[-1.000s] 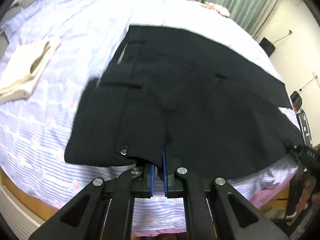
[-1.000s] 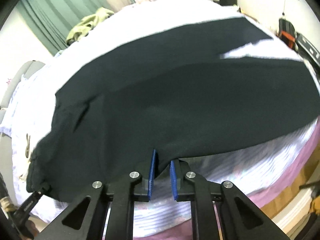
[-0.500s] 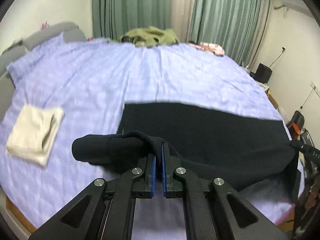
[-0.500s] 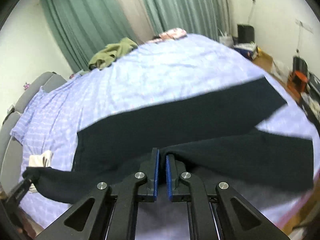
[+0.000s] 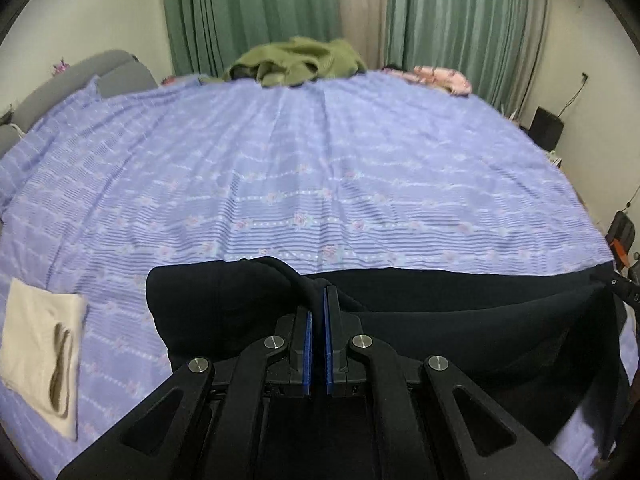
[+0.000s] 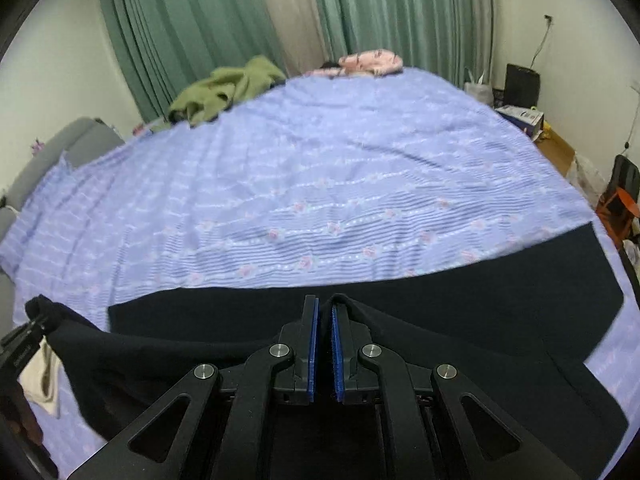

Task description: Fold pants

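The black pants (image 5: 460, 320) stretch across the near edge of the bed, one layer flat, the near edge lifted and draped in a sagging fold.

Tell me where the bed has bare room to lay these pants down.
The wide middle of the purple sheet is bare, from the black pants to the green garment and pink cloth at the far edge. The near left holds a folded cream cloth.
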{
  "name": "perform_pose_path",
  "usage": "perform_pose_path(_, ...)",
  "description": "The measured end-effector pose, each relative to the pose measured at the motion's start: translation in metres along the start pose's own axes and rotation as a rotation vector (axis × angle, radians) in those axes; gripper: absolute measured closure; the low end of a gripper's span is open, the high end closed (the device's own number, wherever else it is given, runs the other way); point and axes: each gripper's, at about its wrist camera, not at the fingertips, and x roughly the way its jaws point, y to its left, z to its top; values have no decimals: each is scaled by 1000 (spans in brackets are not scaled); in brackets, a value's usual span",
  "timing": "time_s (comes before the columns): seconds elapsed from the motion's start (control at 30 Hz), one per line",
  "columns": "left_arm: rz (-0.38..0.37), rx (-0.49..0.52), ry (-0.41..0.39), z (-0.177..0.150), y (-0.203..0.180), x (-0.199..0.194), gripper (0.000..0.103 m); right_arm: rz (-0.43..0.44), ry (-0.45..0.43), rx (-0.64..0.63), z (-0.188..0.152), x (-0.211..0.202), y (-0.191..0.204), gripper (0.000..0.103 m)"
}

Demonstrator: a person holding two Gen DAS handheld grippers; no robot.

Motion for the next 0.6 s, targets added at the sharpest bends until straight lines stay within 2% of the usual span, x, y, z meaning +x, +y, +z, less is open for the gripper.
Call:
perform_pose_path(0.17, 17, -3, 81, 3, 0, 55, 96, -13, 99, -20, 8, 66, 1, 96)
perform_pose_path(0.3, 17, -18, 142, 4, 1, 89, 95, -34, 147, -57, 10, 99, 3, 96)
perform_pose_path(0.43, 39, -26, 192, 12, 3, 113, 86, -57, 208, -60, 11, 118, 5, 93)
perform_pose_path(0.47, 52, -30, 186, 16, 4, 113, 73, -60, 222, -60, 12, 121, 5, 89)
perform_pose_path(0.5, 65, -37, 164, 21, 5, 109, 50, -41, 228, -53, 13, 120, 5, 76)
perform_pose_path(0.53, 73, -44, 136, 26, 5, 104, 41, -23, 226, -47, 15, 119, 6, 58)
perform_pose_path(0.6, 74, -49, 85, 34, 2, 87, 38, 8, 190, -39, 18, 105, 10, 37)
